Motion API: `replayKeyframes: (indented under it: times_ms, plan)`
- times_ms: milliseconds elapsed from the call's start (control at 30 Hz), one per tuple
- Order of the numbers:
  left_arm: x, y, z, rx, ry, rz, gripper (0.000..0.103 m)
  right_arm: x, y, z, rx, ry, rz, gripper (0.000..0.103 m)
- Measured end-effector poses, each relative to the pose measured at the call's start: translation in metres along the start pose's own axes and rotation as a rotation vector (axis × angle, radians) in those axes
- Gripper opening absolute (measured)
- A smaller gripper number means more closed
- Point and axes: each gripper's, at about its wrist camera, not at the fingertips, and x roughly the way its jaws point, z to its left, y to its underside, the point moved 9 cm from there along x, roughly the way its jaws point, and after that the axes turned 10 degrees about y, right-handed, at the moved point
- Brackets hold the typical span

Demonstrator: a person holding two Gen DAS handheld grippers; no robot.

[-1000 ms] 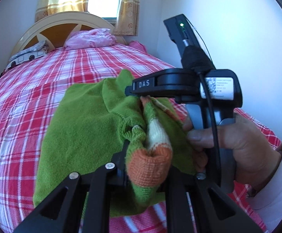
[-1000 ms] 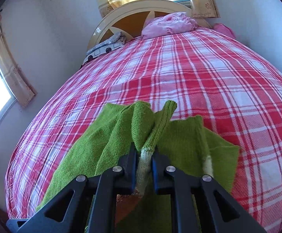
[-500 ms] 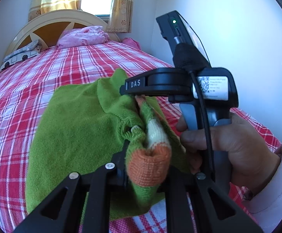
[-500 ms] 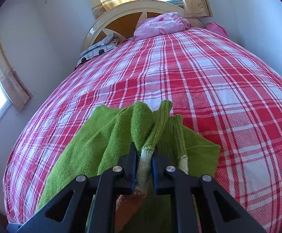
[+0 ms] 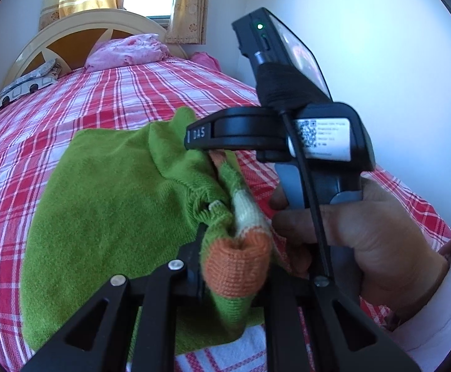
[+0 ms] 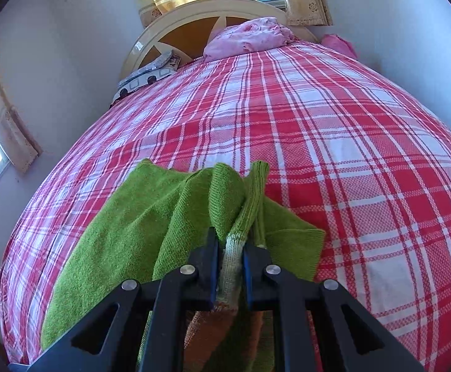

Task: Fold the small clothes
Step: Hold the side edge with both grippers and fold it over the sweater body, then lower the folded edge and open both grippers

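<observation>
A small green knitted sweater with orange and white striped cuffs lies on the red plaid bed. My left gripper is shut on a bunched sleeve with an orange cuff. In the right wrist view my right gripper is shut on another bunched part of the sweater, with green, pale and orange knit between its fingers. The right gripper's body and the hand holding it show in the left wrist view, close beside the left gripper. Both hold the cloth lifted over the flat part.
The plaid bed stretches ahead. A pink bundle and a printed pillow lie by the cream headboard. White walls close in on the right; curtained windows are behind and on the left.
Both grippers have carried the held cloth leftward over the sweater's body. The right flap has drawn in, so more plaid shows to the right of the sweater.
</observation>
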Motion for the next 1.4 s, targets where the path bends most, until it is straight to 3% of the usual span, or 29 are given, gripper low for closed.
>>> replayKeyframes:
  times_ms: [533,600,700,767,867,1000,1200,1300,1400]
  plan:
    - [0.010,0.017,-0.009,0.060,-0.039,0.057,0.016,0.018,0.016,-0.015,-0.010,0.058,0.036,0.015]
    - [0.005,0.019,-0.011,0.069,-0.048,0.064,0.021,0.015,0.017,-0.022,0.005,0.089,0.038,0.035]
    - [-0.007,0.024,-0.015,0.084,-0.036,0.069,0.033,0.008,0.022,-0.034,0.062,0.079,0.049,0.046]
    - [-0.018,0.028,-0.015,0.097,-0.024,0.070,0.053,-0.005,0.029,-0.047,0.127,0.072,0.057,0.053]
    - [-0.042,0.039,-0.006,0.098,0.008,0.057,0.063,-0.033,0.042,-0.066,0.221,0.091,0.036,0.053]
    - [-0.074,0.057,0.022,0.107,-0.018,0.034,0.063,-0.086,0.060,-0.077,0.240,0.143,-0.044,0.053]
    - [-0.106,0.066,0.071,0.039,-0.115,-0.024,0.064,-0.142,0.087,-0.033,0.216,0.038,-0.123,0.053]
    - [-0.098,0.069,0.099,-0.017,-0.178,0.011,0.065,-0.146,0.101,0.000,0.141,0.010,-0.116,0.053]
    - [-0.084,0.074,0.108,-0.079,-0.148,0.058,0.065,-0.132,0.115,0.019,0.047,0.058,-0.080,0.053]
